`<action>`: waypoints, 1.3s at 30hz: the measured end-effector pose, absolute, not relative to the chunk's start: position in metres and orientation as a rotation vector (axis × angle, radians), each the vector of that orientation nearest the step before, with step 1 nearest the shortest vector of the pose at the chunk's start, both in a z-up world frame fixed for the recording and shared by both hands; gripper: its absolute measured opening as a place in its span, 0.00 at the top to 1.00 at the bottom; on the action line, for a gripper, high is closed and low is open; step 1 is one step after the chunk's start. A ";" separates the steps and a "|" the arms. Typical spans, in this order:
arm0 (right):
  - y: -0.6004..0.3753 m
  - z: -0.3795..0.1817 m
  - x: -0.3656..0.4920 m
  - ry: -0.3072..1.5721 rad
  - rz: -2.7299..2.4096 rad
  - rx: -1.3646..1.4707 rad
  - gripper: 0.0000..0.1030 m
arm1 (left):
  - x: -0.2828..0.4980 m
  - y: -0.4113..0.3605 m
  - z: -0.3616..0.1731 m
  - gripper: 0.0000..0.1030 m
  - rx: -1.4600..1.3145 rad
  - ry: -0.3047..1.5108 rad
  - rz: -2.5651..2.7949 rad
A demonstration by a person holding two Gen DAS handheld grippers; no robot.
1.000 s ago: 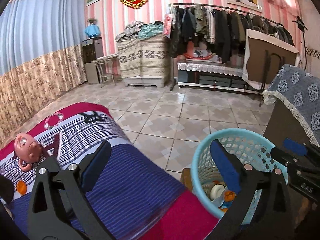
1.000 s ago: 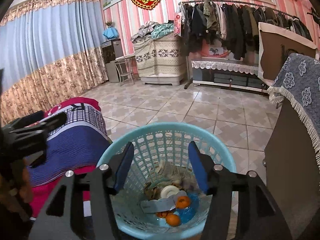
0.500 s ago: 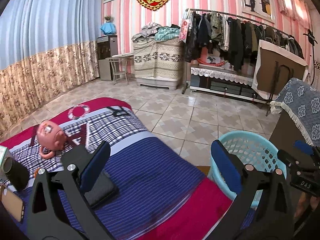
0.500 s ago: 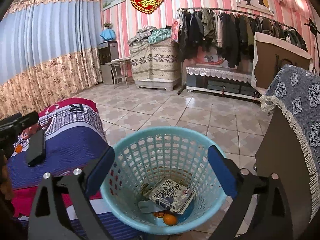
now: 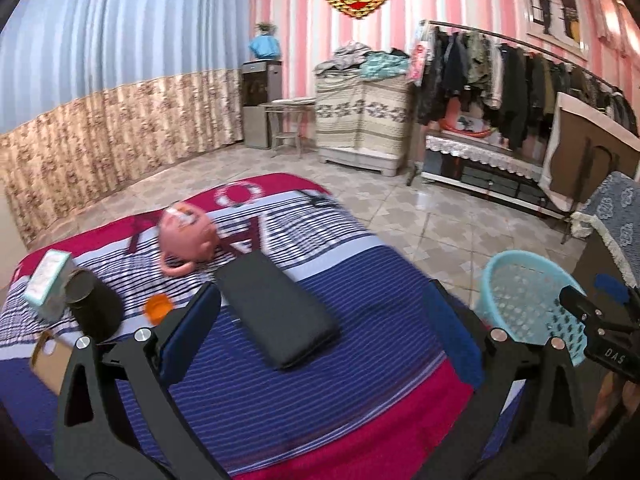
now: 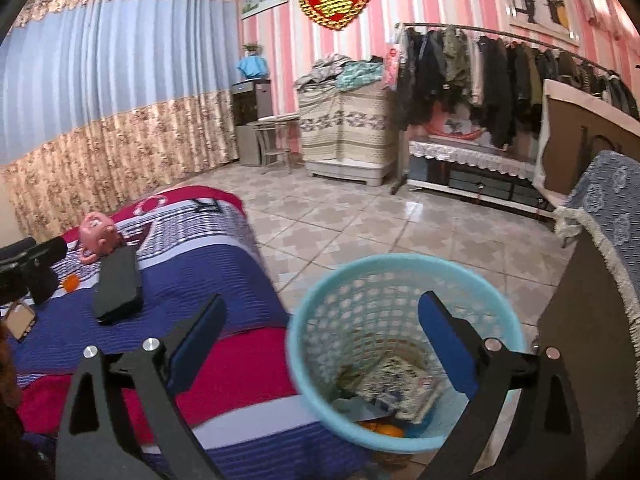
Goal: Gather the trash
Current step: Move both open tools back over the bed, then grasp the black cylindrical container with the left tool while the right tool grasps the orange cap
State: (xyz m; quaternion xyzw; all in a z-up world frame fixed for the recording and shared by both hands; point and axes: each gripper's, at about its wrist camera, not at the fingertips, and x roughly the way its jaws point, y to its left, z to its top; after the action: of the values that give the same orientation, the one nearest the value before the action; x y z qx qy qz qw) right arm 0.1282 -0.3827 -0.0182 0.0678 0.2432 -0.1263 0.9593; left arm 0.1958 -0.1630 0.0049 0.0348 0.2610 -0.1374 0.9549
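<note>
Right claw (image 6: pixel 320 344) now spread wide and empty above the basket (image 6: pixel 404 264), packet (image 6: pixel 400 384) dropped inside among the trash, so freeing this hand for another piece off the bed (image 6: pixel 192 276).

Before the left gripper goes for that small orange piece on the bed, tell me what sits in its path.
The left gripper is open and empty. The orange piece lies just beyond its left finger, apart from the dark cylinder and flat black case. Nothing visible blocks it.
</note>
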 end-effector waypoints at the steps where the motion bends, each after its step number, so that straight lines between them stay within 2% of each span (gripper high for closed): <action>1: -0.377 -0.018 0.131 0.495 -0.242 0.135 0.08 | 0.195 -0.154 0.004 0.05 0.065 0.532 -0.262; 16: -0.282 -0.033 0.182 0.536 -0.055 0.065 0.07 | 0.215 -0.021 -0.019 0.05 -0.012 0.574 0.002; 24: -0.233 -0.044 0.210 0.575 0.036 -0.009 0.07 | 0.263 0.049 -0.043 0.05 -0.031 0.631 0.136; 39: -0.183 -0.060 0.251 0.630 0.079 -0.036 0.07 | 0.309 0.045 -0.060 0.07 0.014 0.613 0.136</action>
State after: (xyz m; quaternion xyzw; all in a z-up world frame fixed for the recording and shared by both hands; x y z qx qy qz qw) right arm 0.2508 -0.1832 -0.0604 -0.0179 0.3099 0.0388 0.9498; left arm 0.3091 0.0453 -0.0603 0.0068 0.3013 0.0670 0.9512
